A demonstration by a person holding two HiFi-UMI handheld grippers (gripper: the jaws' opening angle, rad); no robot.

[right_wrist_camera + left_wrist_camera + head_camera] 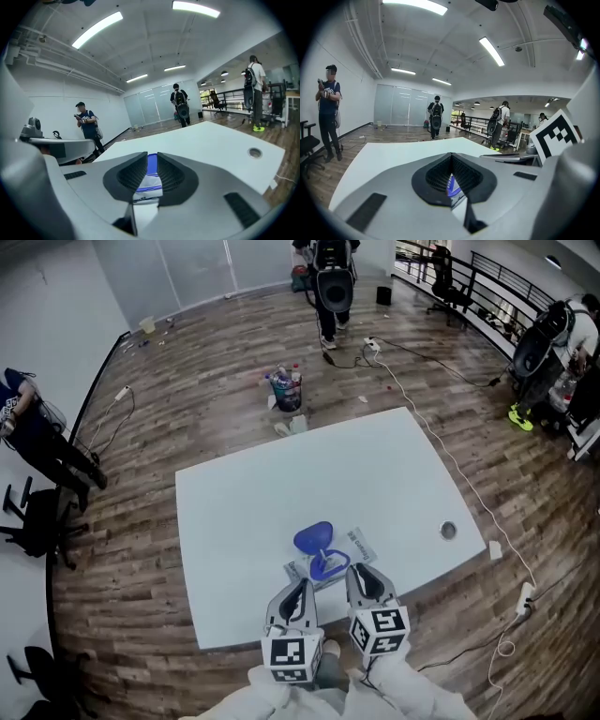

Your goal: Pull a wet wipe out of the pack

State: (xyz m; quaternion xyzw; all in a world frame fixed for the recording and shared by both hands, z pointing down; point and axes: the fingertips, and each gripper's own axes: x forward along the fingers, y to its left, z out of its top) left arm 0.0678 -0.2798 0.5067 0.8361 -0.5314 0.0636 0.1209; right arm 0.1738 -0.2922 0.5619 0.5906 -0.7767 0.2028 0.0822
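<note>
Little is done: the wet wipe pack (354, 546) lies at the white table's (281, 484) 6 o'clock edge, blue lid (313, 538) flipped up and no wipe showing, with the left gripper (302, 585) at its 7 o'clock pinched together and the right gripper (360, 570) at 4 o'clock barely parted, gripping nothing.

No legible print on the pack (357, 547)
</note>
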